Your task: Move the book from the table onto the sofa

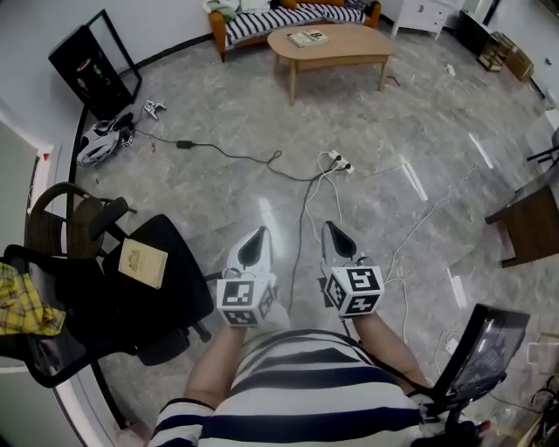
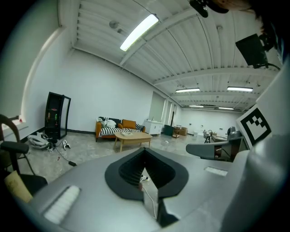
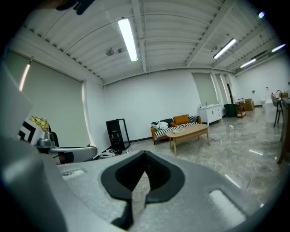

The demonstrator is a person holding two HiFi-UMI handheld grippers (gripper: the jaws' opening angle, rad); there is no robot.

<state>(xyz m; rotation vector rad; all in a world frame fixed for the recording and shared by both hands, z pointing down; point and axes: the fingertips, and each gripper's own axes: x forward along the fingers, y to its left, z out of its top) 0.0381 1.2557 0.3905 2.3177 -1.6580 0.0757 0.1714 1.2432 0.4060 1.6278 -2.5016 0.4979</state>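
Observation:
The book lies on the light wooden coffee table far across the room, with the orange sofa with its striped cushion just behind it. My left gripper and right gripper are held side by side close to my body, pointing toward the table, both shut and empty. The left gripper view has its closed jaws in front of the distant table and sofa. Past the shut right gripper, the table, book and sofa show small and far.
A black office chair at my left carries a tan book. Cables and a power strip cross the marble floor between me and the table. A black cabinet stands far left; a dark table is at right.

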